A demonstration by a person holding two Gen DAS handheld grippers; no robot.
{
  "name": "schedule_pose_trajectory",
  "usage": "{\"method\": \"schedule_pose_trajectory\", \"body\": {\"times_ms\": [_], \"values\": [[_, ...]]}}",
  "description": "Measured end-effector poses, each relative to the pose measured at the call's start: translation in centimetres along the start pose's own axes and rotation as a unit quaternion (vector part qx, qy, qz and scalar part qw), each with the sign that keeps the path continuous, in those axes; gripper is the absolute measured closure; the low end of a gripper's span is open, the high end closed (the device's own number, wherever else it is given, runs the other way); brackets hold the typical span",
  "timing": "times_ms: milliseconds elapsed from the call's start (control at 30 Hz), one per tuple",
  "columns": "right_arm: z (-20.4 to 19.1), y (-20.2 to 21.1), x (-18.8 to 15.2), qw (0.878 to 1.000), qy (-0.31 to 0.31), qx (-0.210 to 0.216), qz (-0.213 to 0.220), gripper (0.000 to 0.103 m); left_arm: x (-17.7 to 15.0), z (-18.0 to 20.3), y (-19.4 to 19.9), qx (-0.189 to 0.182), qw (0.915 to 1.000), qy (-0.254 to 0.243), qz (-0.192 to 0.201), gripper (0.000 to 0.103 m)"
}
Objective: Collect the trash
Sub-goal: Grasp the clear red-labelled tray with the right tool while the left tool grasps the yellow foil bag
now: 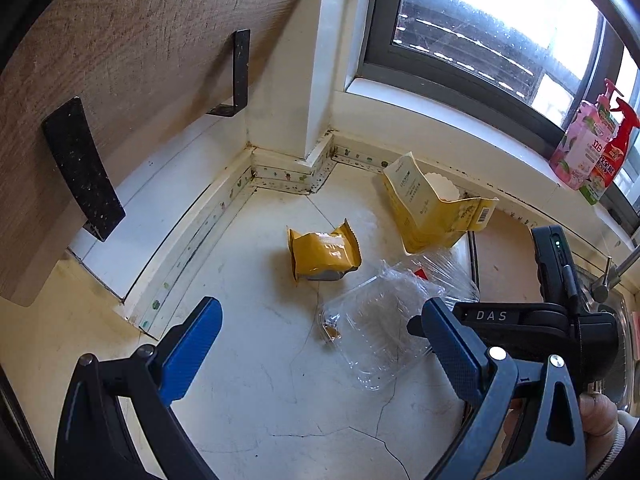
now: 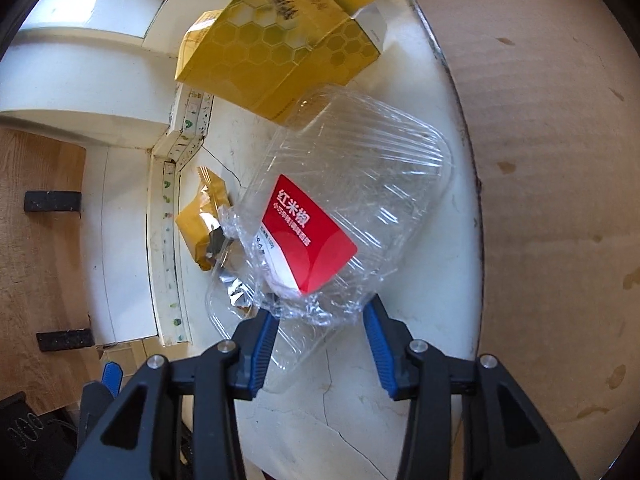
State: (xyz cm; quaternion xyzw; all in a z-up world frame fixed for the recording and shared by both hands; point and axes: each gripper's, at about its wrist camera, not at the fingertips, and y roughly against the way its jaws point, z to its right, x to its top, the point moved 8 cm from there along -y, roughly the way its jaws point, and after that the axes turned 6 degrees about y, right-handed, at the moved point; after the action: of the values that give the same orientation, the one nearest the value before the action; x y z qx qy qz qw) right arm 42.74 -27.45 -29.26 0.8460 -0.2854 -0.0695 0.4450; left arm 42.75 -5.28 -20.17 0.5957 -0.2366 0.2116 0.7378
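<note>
Clear clamshell (image 2: 352, 184) edge between right gripper (image 2: 320, 344) jaws, pads not pressing; push deeper, then clench. Left gripper (image 1: 320, 344) released, idle.

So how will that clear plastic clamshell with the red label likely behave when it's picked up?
The clear clamshell looks thin and empty, so probably very light. Its crinkled wrap at the right gripper suggests it would flex or crumple under a squeeze. The glossy surface may be slippery.

Daylight is pouring through the dark-framed window (image 1: 480, 40) above a white sill. A wooden board (image 1: 120, 60) is leaning beside the cracked white desk (image 1: 280, 400).
</note>
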Motion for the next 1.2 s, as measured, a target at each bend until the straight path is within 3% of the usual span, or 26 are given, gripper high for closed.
{"method": "schedule_pose_trajectory", "body": {"times_ms": [67,100,133,333,533,867,1200], "values": [[0.1,-0.2,0.2,1.000,0.002,-0.021,0.007,0.069,0.1,0.0,-0.2,0.000,1.0000,-0.002,-0.001,0.004],[0.1,-0.3,0.2,1.000,0.001,-0.028,0.007,0.083,0.2,0.1,-0.3,0.000,1.0000,-0.002,-0.001,0.004],[0.3,-0.6,0.2,1.000,-0.002,-0.030,0.004,0.088,0.4,0.1,-0.4,0.000,1.0000,-0.002,-0.001,0.004],[0.8,0.6,0.5,0.999,0.019,-0.024,0.016,0.097,0.9,0.2,-1.4,-0.011,0.9999,0.008,-0.007,0.004],[1.2,3.9,-0.3,0.997,0.063,-0.018,0.032,0.097,1.5,0.6,-3.8,-0.019,0.9993,0.019,-0.025,0.004],[4.8,8.4,0.0,0.997,0.035,-0.008,0.064,0.097,2.4,1.2,-10.8,-0.015,0.9973,0.035,-0.063,0.004],[7.5,9.4,0.9,0.997,0.004,-0.007,0.071,0.097,3.2,2.2,-14.7,0.007,0.9965,0.013,-0.082,0.024]]}}
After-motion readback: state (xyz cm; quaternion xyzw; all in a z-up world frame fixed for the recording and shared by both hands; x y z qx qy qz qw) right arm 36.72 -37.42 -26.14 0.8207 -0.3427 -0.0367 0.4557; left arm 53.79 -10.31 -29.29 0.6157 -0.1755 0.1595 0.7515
